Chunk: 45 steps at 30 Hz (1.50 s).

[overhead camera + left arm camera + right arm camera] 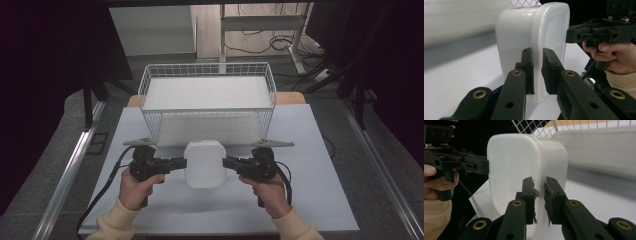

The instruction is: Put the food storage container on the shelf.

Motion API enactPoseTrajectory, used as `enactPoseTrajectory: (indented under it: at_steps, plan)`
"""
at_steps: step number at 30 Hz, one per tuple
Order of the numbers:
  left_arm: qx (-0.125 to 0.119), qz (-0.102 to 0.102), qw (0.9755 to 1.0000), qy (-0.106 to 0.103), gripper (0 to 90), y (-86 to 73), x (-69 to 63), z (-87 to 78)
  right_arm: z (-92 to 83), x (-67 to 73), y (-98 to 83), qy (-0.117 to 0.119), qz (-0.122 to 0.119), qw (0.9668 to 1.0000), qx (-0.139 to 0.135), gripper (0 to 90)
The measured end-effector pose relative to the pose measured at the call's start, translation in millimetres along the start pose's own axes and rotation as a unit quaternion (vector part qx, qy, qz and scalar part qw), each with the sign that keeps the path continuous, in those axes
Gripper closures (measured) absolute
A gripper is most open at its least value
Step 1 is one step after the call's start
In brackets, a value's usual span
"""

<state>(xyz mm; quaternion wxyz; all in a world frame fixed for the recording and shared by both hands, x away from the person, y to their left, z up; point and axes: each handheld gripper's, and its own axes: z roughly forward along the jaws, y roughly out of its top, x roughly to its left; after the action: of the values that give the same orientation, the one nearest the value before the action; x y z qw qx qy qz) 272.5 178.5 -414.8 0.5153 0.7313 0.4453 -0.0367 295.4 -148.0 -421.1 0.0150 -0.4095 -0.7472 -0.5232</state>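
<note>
A white, rounded-corner plastic box with a lid (205,164) sits in the middle of the table, just in front of the wire basket. My left gripper (182,162) is shut on the lid's rim at the box's left side, and my right gripper (226,162) is shut on the rim at its right side. In the left gripper view the two jaws (537,53) pinch the thin lip of the box (524,32). The right gripper view has its jaws (539,181) clamped on the same lip of the box (511,165). I cannot tell whether the box rests on the table or hangs above it.
A white wire basket (207,95) with a white liner stands open-topped right behind the box. The white table top (310,190) has free room to both sides and in front. Dark floor and table legs lie beyond.
</note>
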Motion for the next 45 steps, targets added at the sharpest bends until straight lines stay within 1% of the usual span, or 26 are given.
enactPoseTrajectory:
  at_steps: [8,17,20,23,27,33,38,41,42,45]
  plan:
    - [-0.013,0.014,0.9998,0.006,81.4,21.0,-2.5,-9.5,-1.6,6.0,25.3,-0.003,-0.018,0.9998,-0.01,78.3]
    - [-0.025,0.023,0.9994,0.008,81.3,40.3,-5.0,-20.5,-2.9,13.5,47.4,-0.004,-0.03,0.9993,-0.021,78.3]
    - [-0.027,0.027,0.9992,0.008,81.4,46.8,-6.0,-22.8,-3.8,14.9,53.8,-0.003,-0.03,0.9992,-0.025,78.3]
    - [-0.031,0.032,0.999,0.008,81.4,57.6,-8.7,-25.4,-5.7,15.5,60.6,-0.002,-0.033,0.999,-0.03,78.3]
    - [-0.033,0.039,0.9987,0.007,81.4,68.0,-11.5,-27.5,-10.1,17.2,72.5,-0.002,-0.037,0.9986,-0.037,78.3]
    - [-0.04,0.051,0.9978,0.013,81.4,83.7,-19.1,-33.4,-15.8,20.8,86.7,-0.003,-0.043,0.9981,-0.045,78.3]
    - [-0.043,0.058,0.9972,0.018,81.3,95.6,-22.7,-37.1,-19.6,23.8,99.6,-0.003,-0.049,0.9975,-0.052,78.3]
    - [-0.044,0.058,0.9972,0.015,81.3,102.9,-21.3,-37.7,-19.9,23.2,106.0,-0.003,-0.05,0.9974,-0.052,78.3]
    - [-0.044,0.055,0.9974,0.014,81.3,105.2,-20.6,-37.8,-19.8,22.8,109.0,-0.003,-0.051,0.9973,-0.052,78.3]
    - [-0.045,0.055,0.9973,0.016,81.3,116.3,-18.8,-38.4,-18.7,21.2,118.0,-0.003,-0.048,0.9975,-0.052,78.4]
